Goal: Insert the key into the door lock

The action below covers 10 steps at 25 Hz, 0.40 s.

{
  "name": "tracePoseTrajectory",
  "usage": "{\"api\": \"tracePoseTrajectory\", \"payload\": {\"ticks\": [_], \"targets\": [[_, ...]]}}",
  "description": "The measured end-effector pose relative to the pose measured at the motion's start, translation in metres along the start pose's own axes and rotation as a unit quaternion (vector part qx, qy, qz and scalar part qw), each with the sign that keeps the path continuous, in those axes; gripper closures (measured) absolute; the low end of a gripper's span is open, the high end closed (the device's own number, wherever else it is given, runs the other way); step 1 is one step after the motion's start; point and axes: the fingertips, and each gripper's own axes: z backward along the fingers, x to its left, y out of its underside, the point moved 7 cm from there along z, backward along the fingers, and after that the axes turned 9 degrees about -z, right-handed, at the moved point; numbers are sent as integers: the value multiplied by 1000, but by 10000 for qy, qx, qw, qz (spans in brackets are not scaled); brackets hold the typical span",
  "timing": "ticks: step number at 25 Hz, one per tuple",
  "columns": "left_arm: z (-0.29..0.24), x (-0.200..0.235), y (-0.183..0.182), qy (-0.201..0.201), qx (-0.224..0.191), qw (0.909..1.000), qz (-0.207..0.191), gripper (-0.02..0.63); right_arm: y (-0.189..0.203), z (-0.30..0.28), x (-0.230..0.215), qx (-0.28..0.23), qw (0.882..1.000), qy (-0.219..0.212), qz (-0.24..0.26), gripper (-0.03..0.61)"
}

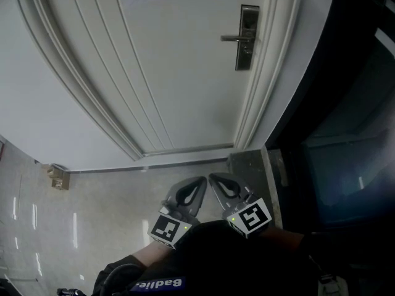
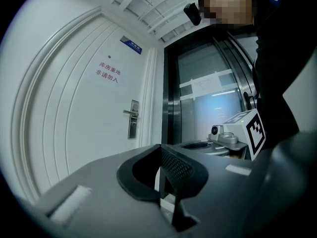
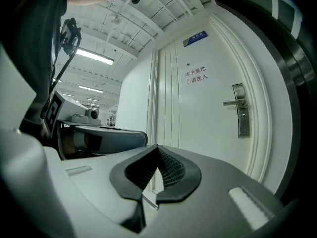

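Well apart from the door lock [image 1: 247, 37], left gripper [image 1: 200, 182] and right gripper [image 1: 215, 179] hover (fingers pressed together).

The left tongs [image 1: 200, 180] and right tongs [image 1: 213, 177] sit side by side, pointing level, both closed.

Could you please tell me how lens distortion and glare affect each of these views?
Head view: door panel lines bow, glare streaks on the floor. Left gripper view: dark vignetted corners, left hand-held gripper murky up close. Right gripper view: ceiling light blown out, door edges curved.
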Motion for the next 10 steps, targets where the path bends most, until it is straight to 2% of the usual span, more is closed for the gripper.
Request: {"api": "tracePoseTrajectory", "payload": {"ticks": [3, 10], "targets": [[-1, -2, 0, 10, -11, 10000, -26, 598, 1, 1, -2, -194, 9998, -24, 60, 575], [-2, -9, 1, -12, -35, 10000, -26, 598, 3, 9, -2, -21, 10000, 39, -23, 575]]}}
